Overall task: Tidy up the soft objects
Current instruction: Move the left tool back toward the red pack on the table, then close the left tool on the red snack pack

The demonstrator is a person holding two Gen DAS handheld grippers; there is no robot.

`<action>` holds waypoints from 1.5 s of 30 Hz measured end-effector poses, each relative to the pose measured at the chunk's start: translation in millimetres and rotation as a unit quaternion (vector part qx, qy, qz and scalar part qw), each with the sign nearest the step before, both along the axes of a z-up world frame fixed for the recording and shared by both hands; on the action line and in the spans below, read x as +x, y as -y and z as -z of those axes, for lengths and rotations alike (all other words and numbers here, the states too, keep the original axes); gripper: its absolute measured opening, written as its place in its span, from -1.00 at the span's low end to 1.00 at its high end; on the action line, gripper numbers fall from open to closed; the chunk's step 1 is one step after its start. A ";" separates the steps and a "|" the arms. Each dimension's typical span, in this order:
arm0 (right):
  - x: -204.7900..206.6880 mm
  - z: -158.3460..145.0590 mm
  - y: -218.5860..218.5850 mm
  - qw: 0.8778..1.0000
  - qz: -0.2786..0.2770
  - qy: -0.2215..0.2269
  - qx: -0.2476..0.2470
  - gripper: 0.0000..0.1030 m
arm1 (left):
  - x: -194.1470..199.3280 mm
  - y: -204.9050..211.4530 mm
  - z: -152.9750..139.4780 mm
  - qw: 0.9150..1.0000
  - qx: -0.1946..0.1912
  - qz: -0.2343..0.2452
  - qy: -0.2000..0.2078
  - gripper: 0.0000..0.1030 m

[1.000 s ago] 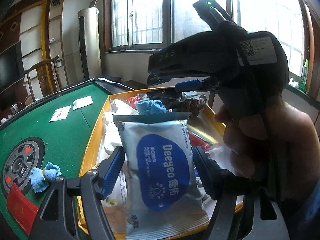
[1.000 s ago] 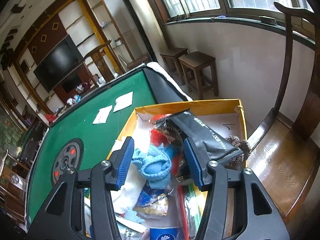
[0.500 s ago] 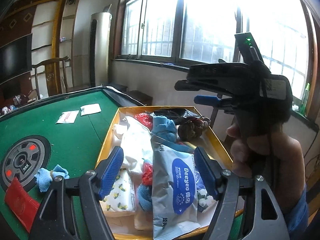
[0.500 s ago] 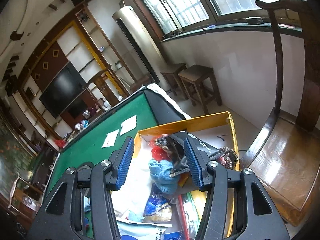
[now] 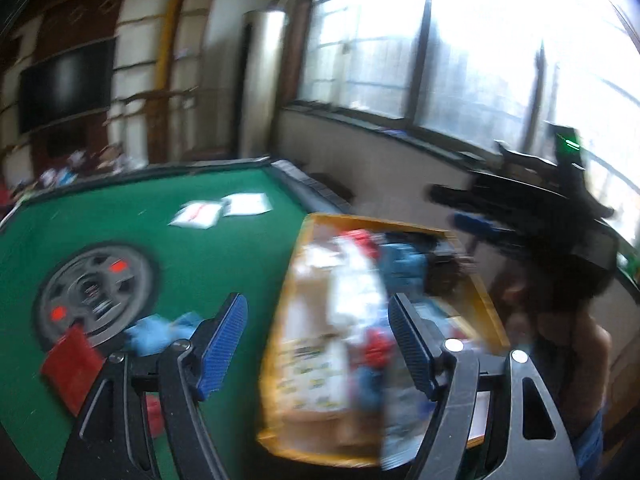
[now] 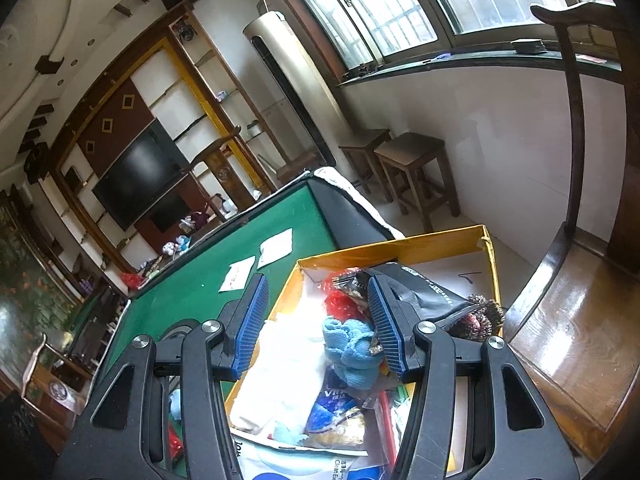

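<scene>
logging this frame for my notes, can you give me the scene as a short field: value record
surface: green table
container: yellow box at the table's edge, piled with soft goods
in box: blue cloth, black pouch, red mesh item
on table: blue cloth by dial, red packet, two white packets
left gripper: open, empty
right gripper: open, empty, above the box
image quality: left wrist view motion-blurred
</scene>
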State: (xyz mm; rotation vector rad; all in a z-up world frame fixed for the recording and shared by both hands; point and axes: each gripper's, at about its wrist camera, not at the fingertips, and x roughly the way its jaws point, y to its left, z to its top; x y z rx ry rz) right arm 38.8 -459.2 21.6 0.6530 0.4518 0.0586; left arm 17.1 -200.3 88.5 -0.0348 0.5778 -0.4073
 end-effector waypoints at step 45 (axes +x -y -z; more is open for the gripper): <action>3.3 -0.7 -9.6 0.999 -0.032 0.007 0.005 0.01 | 63.2 -176.4 71.1 0.921 -0.046 -0.239 -0.305 0.42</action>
